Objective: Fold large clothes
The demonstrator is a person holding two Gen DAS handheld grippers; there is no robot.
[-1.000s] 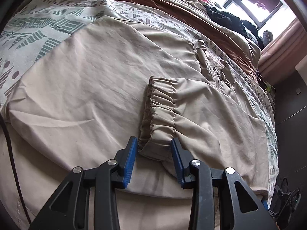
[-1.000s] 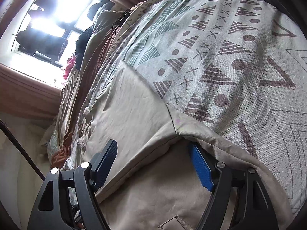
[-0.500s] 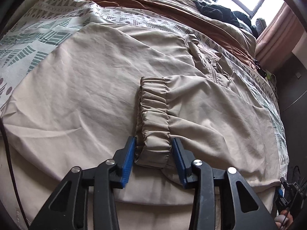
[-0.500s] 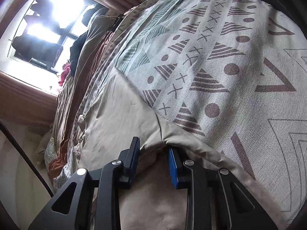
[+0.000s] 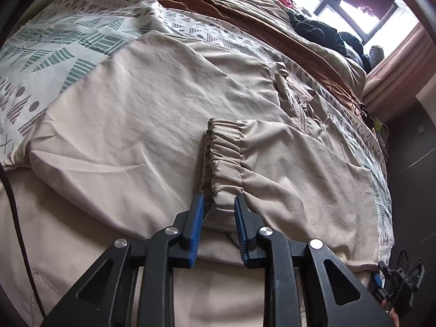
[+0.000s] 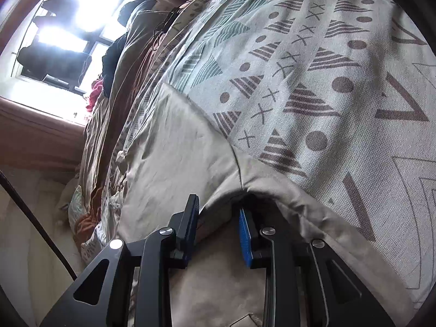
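A large beige jacket (image 5: 136,114) lies spread on the bed, one sleeve folded across its body. The sleeve's gathered elastic cuff (image 5: 222,160) points toward me. My left gripper (image 5: 217,204) is shut on the near end of that cuff. In the right wrist view the jacket's (image 6: 174,158) edge is lifted into a hump, and my right gripper (image 6: 218,212) is shut on that fold of fabric. The pinch point itself is in shadow.
The patterned bedsheet (image 6: 313,81) with triangles, dots and crosses lies under the jacket. A brown and tan blanket (image 5: 245,8) and dark clothes (image 5: 321,27) are piled at the far side by the window. A black cable (image 5: 11,204) runs along the left edge.
The right gripper closed from wide open onto the jacket's edge and raised it. The left gripper's jaws narrowed onto the cuff end and lifted it slightly.
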